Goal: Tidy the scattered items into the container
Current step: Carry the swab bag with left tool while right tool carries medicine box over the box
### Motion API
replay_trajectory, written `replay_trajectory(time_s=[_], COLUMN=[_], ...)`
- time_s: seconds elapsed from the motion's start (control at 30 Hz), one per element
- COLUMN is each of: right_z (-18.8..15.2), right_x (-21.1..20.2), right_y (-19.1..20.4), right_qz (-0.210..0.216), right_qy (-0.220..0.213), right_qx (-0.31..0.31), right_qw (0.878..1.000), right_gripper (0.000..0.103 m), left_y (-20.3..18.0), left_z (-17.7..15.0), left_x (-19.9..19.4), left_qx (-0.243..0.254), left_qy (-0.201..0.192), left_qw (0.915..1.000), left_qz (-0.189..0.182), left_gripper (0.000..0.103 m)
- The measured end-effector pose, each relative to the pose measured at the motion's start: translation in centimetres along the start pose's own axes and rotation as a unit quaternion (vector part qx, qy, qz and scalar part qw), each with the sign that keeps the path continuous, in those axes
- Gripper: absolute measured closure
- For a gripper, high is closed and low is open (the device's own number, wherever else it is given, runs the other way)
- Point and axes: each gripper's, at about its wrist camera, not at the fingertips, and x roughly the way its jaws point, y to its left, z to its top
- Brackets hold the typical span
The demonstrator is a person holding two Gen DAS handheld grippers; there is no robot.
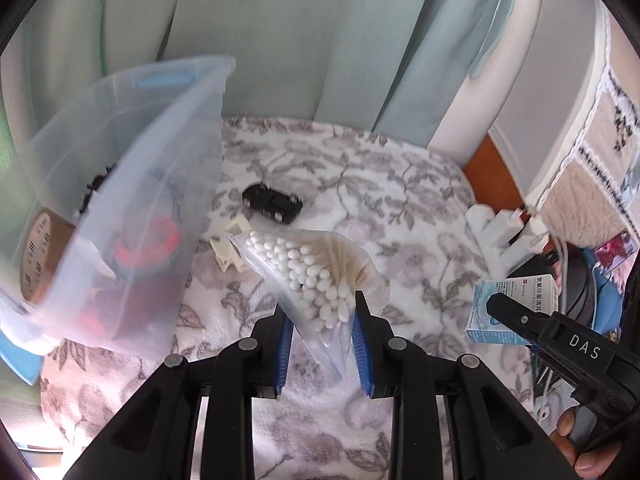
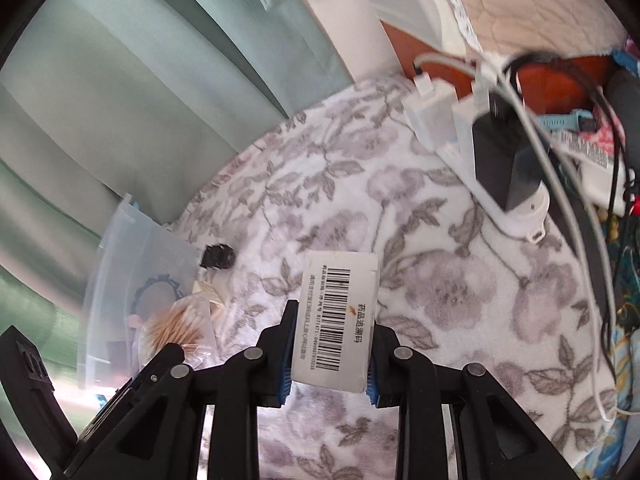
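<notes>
Bin (image 1: 120, 184) of clear plastic sits up and to the left of the left tongs (image 1: 320, 320), already holding a tape roll and some red pieces, and looks tilted or blurred; if it is unsteady, a careless drop could tip it or miss its rim. Those left tongs pinch the bag of cotton swabs (image 1: 316, 276) between blue pads; the thin, slippery film could slide out, since the heavy end hangs ahead of the grip. The right tongs (image 2: 330, 350) are pressed on a small medicine box (image 2: 336, 320), held by its sides, and it could twist loose. Both tongs heading for the bin at once might collide.

Beyond the left tongs, the toy car (image 1: 273, 204) and a cream clip (image 1: 232, 246) lie on the floral blanket (image 1: 360, 184). Only the right view shows the box's barcode face and, off to the right, the power strip (image 2: 472, 140) with its cables; only the left view shows the bin's contents clearly.
</notes>
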Motion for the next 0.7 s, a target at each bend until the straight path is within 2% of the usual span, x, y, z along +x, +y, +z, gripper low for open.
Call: replay_trajectory(time_s=[0.33,0.7], right_z=[2.4,3.6], right_x=[-6.8,-13.2], right_y=[4.4,10.8], right_qz=[0.039,0.094], right_qy=[-0.076,-0.152], right_qx=[-0.028,-0.083], right_qw=[0.996,0.981], right_gripper=[0.074,0.074], left_y=[-0.4,1.3], left_z=[3.3,6.0], left_x=[-7.8,-14.4], left_qx=[-0.003,-0.016], left_qy=[-0.093,-0.172], left_qw=[0.9951,0.9840], left_qz=[-0.031,-0.044], left_gripper=[0.074,0.075])
